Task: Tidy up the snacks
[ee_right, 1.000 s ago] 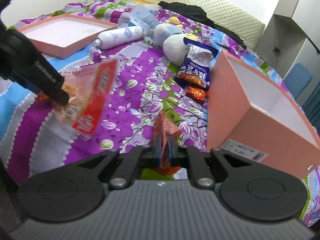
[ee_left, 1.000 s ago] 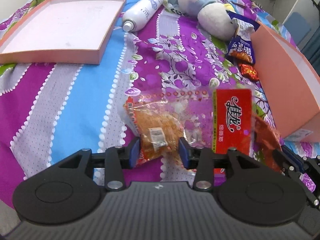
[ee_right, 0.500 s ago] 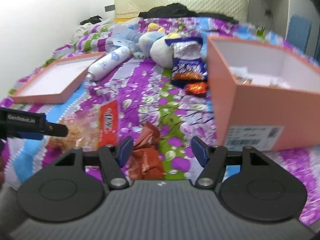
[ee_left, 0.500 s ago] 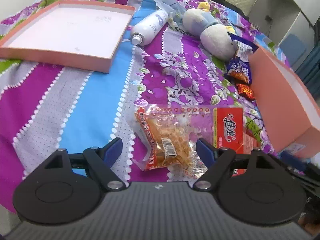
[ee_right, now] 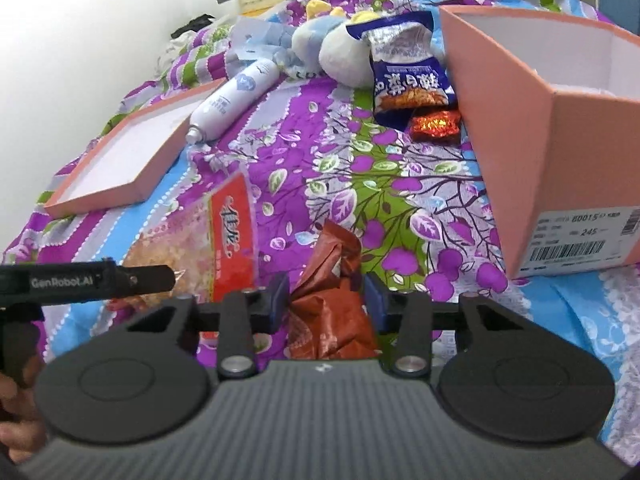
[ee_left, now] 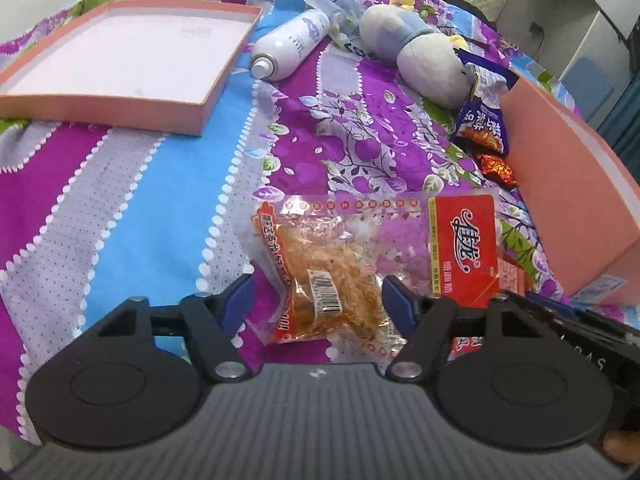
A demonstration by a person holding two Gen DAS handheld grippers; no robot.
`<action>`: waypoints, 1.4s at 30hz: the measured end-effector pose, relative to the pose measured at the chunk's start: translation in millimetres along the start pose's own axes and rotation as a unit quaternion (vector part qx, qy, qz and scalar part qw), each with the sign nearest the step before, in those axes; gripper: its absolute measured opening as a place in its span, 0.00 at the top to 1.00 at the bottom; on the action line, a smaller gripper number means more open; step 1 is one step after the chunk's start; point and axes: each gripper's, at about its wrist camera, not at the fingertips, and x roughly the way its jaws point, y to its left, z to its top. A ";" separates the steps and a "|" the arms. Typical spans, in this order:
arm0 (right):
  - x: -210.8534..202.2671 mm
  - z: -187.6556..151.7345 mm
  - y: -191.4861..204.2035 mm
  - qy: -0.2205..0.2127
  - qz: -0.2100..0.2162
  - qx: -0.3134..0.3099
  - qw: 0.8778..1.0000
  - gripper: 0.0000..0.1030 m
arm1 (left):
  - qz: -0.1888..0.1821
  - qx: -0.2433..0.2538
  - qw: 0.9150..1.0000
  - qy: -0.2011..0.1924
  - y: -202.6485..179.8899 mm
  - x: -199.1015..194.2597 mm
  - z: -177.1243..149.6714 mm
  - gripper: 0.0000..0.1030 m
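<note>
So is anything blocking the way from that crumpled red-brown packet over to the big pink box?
Nothing visible does. The red-brown packet sits between the right gripper jaws, which have just been closing, and only bare bedspread lies between it and the open pink box.

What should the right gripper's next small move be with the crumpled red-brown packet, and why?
Probably close the right gripper on the crumpled red-brown packet. Its jaws have just been closing and straddle the packet, though a firm pinch isn't evident. The open pink box stands just beyond, and the left gripper has its own clear bag between open jaws.
</note>
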 end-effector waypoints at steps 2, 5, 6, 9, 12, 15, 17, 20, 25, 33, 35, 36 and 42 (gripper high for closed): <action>-0.8 1.1 1.3 0.003 -0.002 -0.005 1.000 0.59 | 0.006 0.002 1.000 0.000 -2.4 0.3 -0.2 0.44; -3.8 3.0 3.5 0.006 -0.008 -0.019 1.000 0.60 | 0.002 -0.003 1.000 0.004 -5.8 -0.5 1.6 0.52; -4.4 4.3 3.5 0.006 -0.010 -0.021 1.000 0.60 | 0.001 -0.003 1.000 0.005 -6.9 -1.4 2.1 0.53; -13.2 5.8 3.0 -0.001 -0.016 -0.027 1.000 0.61 | -0.006 -0.006 1.000 0.008 -9.6 -6.5 1.6 0.56; -25.3 7.6 2.1 -0.007 -0.020 -0.029 0.999 0.61 | -0.009 -0.006 1.000 0.011 -12.8 -14.7 1.3 0.58; -42.6 11.3 1.2 -0.019 -0.026 -0.028 0.999 0.61 | -0.017 -0.008 1.000 0.008 -16.5 -29.0 3.7 0.59; -56.4 14.7 0.8 -0.027 -0.027 -0.025 0.999 0.61 | -0.017 -0.006 1.000 0.004 -20.7 -39.6 6.0 0.59; -79.2 22.9 0.3 -0.042 -0.029 -0.021 0.998 0.61 | -0.021 -0.005 1.000 0.001 -27.4 -58.0 12.5 0.59; -119.1 38.4 -3.0 -0.075 -0.038 -0.020 0.996 0.61 | -0.027 -0.002 0.999 -0.017 -40.9 -94.4 27.1 0.58; -173.5 51.4 -22.8 -0.112 -0.064 0.009 0.992 0.61 | -0.057 0.013 0.998 -0.031 -67.5 -132.2 41.3 0.58; -185.9 52.3 -27.9 -0.121 -0.075 0.014 0.990 0.61 | -0.068 0.023 0.997 -0.035 -79.0 -139.0 44.2 0.58; -190.6 51.8 -29.7 -0.125 -0.079 0.016 0.989 0.61 | -0.075 0.028 0.996 -0.036 -85.3 -142.1 45.4 0.58; -220.6 52.1 -48.9 -0.144 -0.109 0.032 0.983 0.61 | -0.113 0.061 0.991 -0.041 -126.9 -148.9 53.7 0.58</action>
